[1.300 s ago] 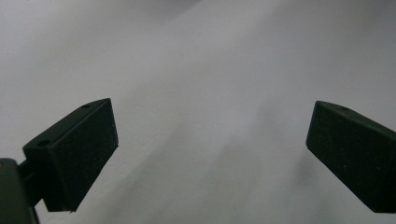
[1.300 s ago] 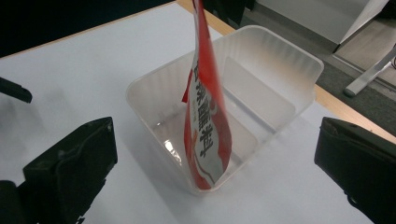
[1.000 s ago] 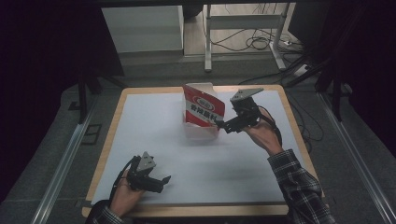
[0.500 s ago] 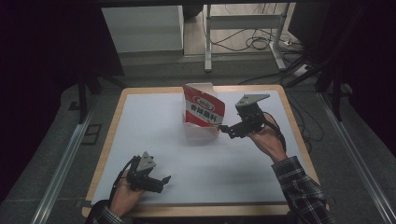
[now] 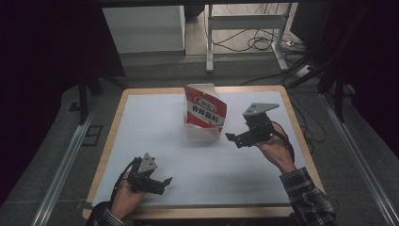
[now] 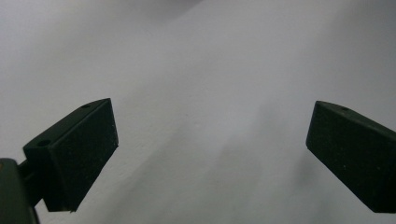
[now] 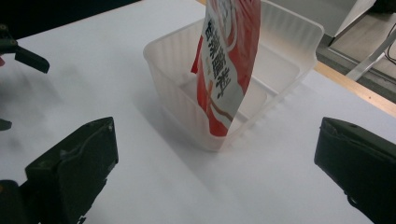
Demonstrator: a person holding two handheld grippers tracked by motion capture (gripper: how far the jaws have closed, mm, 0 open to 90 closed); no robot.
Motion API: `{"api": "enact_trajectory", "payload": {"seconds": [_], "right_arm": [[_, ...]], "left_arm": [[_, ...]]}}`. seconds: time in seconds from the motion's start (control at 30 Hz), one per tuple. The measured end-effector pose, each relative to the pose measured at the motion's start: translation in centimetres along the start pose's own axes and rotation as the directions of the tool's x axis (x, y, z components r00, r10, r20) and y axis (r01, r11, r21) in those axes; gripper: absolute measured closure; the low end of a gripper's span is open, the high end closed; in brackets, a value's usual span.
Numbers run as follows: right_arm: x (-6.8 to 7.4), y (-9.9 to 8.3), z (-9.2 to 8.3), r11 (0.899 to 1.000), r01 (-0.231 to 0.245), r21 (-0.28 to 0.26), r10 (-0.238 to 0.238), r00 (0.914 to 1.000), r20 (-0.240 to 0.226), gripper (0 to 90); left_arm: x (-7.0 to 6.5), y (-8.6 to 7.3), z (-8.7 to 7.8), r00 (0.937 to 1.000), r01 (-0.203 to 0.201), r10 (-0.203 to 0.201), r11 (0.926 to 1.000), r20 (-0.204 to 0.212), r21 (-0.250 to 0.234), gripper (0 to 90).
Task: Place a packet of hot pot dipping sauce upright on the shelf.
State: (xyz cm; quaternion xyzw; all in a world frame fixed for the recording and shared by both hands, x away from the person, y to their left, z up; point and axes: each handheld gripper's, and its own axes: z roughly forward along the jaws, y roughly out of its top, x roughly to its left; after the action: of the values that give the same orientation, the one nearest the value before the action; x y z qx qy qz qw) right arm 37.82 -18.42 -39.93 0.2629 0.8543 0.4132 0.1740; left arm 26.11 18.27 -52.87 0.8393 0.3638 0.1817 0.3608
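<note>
Red printed snack pouch (image 5: 205, 109) stands in translucent plastic tub (image 7: 187, 60); right gripper (image 5: 234, 139), jaws spread, has withdrawn beside tub: placement apparently complete. Left gripper (image 5: 165, 181) spread, idle.

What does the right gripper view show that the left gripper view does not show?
The right gripper view adds a translucent white plastic tub with a red-and-white printed pouch standing in it, beyond the open right tool, apart from it. The left gripper view adds the open left tool up close. Both share the white table sheet.
</note>
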Motion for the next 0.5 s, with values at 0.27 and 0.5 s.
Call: {"api": "enact_trajectory", "payload": {"seconds": [0.27,0.5], "right_arm": [[0.3,-1.4,-0.6,1.000,-0.008,0.002,0.008,0.9999,0.013,0.0],[0.3,-2.3,-1.0,1.000,-0.022,0.001,0.022,0.9996,0.019,0.5]], "left_arm": [[0.0,0.0,-0.1,1.0000,-0.002,0.002,1.0000,-0.004,-0.004,2.2],[0.0,0.0,-0.1,1.0000,-0.003,0.003,1.0000,-0.005,-0.003,2.2]]}}
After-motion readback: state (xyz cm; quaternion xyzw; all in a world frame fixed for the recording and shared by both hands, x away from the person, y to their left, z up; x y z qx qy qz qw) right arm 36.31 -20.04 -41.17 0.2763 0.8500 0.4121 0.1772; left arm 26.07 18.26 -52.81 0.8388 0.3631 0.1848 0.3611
